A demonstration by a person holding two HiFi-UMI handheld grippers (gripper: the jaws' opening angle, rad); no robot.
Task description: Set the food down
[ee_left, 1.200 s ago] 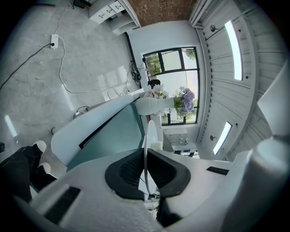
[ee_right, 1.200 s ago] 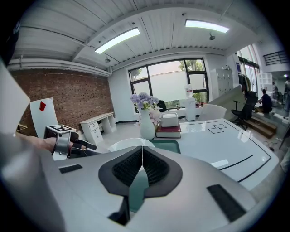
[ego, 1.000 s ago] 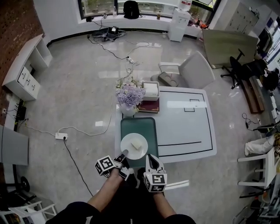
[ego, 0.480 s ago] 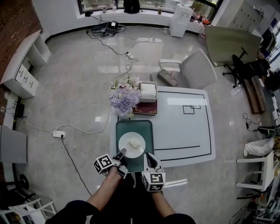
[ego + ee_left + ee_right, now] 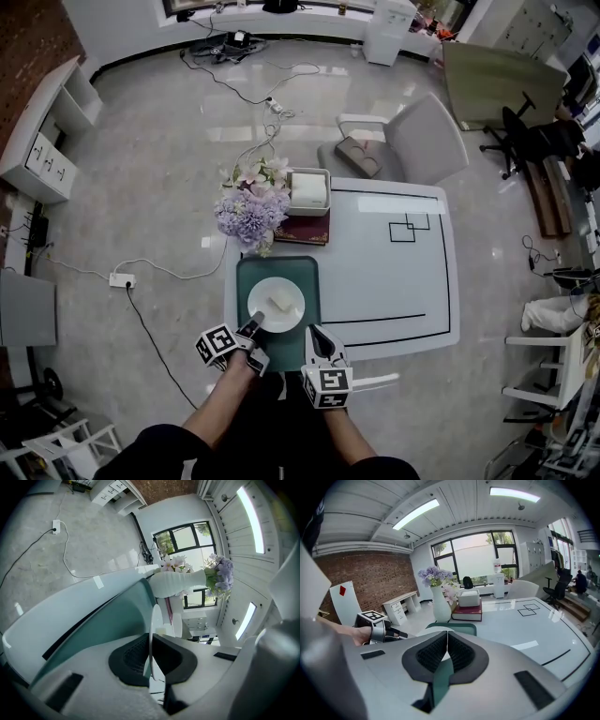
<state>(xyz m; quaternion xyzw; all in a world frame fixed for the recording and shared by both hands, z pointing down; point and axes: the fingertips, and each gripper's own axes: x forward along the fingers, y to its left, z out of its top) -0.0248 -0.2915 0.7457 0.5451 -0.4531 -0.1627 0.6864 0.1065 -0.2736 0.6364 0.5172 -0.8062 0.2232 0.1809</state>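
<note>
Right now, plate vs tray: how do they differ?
The plate is round and white; the tray is rectangular and dark green. The plate is smaller and lies within the tray's outline. The plate's near rim is clamped in the left tongs; the tray lies flat on the table. Both are at the table's near left corner.

An office – swivel chair [image 5: 527,142], white drawer unit [image 5: 45,161], floor cables [image 5: 267,98] (brick wall [image 5: 361,581] at one side).
</note>
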